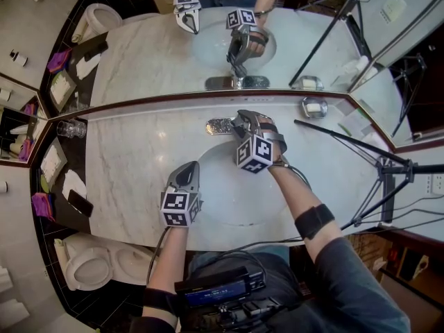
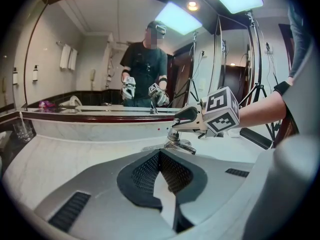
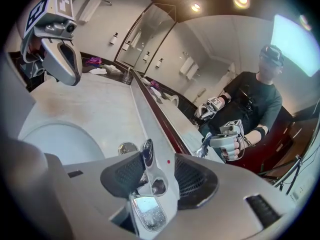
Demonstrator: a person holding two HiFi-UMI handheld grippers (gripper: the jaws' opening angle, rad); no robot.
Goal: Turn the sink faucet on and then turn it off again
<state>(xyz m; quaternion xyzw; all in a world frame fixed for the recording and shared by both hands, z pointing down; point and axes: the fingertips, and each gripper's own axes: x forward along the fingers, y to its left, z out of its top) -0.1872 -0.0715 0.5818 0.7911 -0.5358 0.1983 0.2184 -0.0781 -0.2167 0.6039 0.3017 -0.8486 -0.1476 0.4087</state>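
While the two pads (image 3: 122,176) of my right gripper (image 3: 159,176) stand apart, the single chrome faucet (image 3: 148,156) rises between them; its lever lies against one pad, with a gap to the other. My left gripper (image 2: 161,156) has its two pads pressed together on nothing. I count two grippers, one faucet, one sink basin (image 1: 229,207), one soap dish (image 1: 314,107) and one glass (image 1: 71,128). The faucet sits at the back of the basin, against the mirror (image 1: 159,54). My right forearm reaches across the basin from the near right, its gripper tipped downward at the faucet. My left forearm comes straight up from below, and its gripper tilts down over the basin's near left rim, well apart from the faucet.
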